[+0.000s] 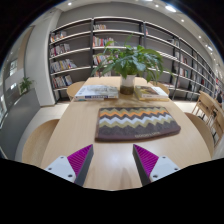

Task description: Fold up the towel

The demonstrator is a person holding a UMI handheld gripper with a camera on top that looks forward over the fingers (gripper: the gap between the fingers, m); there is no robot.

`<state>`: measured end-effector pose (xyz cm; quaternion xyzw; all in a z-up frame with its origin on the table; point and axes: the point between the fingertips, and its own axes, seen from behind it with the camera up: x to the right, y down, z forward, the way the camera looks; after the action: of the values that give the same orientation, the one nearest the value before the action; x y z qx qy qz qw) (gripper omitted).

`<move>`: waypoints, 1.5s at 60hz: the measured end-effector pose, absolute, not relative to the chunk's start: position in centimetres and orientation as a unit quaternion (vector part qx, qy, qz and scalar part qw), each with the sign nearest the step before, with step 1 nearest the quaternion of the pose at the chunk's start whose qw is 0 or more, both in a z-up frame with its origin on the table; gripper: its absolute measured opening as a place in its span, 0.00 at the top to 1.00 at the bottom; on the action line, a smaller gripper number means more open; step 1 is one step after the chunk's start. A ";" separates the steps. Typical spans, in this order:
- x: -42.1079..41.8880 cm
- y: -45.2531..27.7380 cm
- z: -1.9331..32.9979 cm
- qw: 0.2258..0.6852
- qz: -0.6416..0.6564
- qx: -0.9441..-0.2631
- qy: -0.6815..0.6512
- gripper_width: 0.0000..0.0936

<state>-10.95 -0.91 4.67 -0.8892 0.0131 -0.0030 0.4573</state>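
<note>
A towel point(137, 123) with a zigzag pattern in grey, brown and orange lies flat on the light wooden table point(80, 125), ahead of my fingers and a little to the right. My gripper point(112, 160) is open and empty, held above the table's near part. Its two fingers point(78, 160) with magenta pads stand wide apart, with bare tabletop between them. The towel's near edge lies just beyond the fingertips.
A potted plant point(130, 62) stands at the table's far end, with an open magazine point(98, 92) to its left and books point(152, 92) to its right. Bookshelves point(90, 45) fill the back wall. A wooden chair point(207, 115) stands at the right.
</note>
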 end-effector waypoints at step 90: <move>16.6 13.6 2.2 0.398 -0.093 -0.909 -0.080 0.46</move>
<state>16.61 13.56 2.16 -0.9092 -0.0798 -0.0933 0.3978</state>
